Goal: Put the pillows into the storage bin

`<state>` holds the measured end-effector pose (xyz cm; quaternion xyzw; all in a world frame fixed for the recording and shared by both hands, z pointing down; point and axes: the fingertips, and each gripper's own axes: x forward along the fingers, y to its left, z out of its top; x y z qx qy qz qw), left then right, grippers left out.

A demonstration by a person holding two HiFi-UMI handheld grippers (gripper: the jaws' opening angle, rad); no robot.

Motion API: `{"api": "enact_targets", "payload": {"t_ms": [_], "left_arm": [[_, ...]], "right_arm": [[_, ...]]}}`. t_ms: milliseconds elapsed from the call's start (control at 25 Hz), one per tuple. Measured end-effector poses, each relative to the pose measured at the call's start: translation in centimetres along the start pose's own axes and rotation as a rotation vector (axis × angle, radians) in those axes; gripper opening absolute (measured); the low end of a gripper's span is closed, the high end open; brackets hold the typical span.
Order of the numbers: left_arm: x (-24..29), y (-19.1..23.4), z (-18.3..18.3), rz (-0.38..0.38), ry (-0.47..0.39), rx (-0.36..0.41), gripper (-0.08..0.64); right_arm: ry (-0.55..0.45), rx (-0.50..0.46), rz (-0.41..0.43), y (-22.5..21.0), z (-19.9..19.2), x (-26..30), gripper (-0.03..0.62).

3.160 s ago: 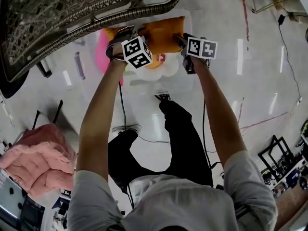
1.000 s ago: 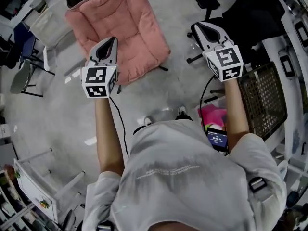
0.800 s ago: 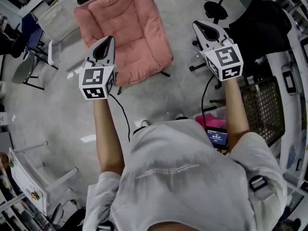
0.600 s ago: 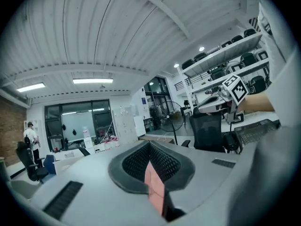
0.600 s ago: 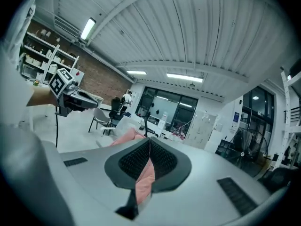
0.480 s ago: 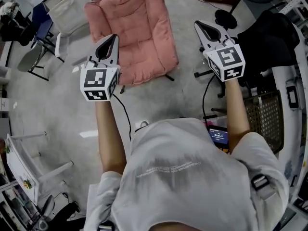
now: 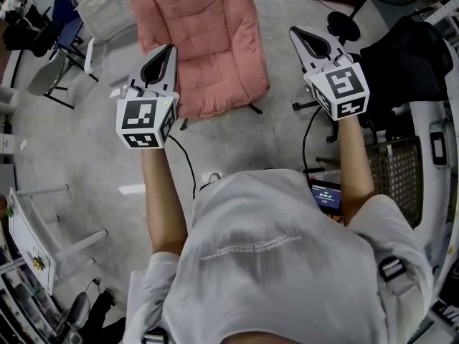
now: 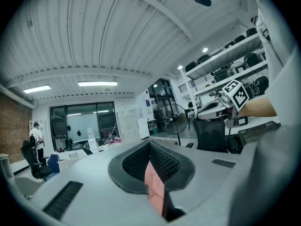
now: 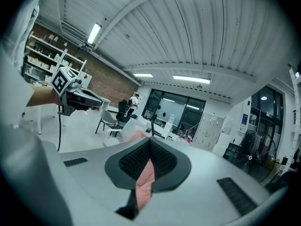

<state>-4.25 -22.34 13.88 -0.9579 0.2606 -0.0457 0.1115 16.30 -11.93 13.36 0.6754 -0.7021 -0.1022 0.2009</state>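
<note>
Grey T-shirt (image 7: pixel 280 264) of the person fills the bottom of the head view, with both bare forearms stretched up-frame. Left gripper (image 7: pixel 166 54) and right gripper (image 7: pixel 300 36) are each held out over the floor. Both have their tongs pressed together with nothing pinched. In each gripper view only a pink sliver shows low behind the closed pads, and that reads as the cushion beyond, not a held thing.

Beyond the tips, at upper centre of the head view, lies the big pink quilted cushion (image 7: pixel 204 38). It is just past the left gripper and well apart from the right one.

Step in hand, as I judge it, is the approach to this pillow, with no grasp yet. The next move calls for spreading both sets of tongs, lowering them to the near edge and taking two grips, since the cushion looks wide and floppy.

Hard to make out:
- The storage bin is not clearly in view. It may sit behind the right forearm near the dark woven basket (image 7: pixel 398 178) at right.
- The cushion's top edge is cut off by the frame.
- The cushion's support is mostly hidden.
</note>
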Motion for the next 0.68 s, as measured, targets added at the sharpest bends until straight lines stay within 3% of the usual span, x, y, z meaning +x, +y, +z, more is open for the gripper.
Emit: {"api": "enact_targets", "payload": {"t_ms": [680], "left_arm": [[0.2,-1.0,-1.8,0.013,0.074,0.04,0.015]], "right_arm": [[0.041,0.008,0.021,1.6,-1.8,-0.2,0.025]]}}
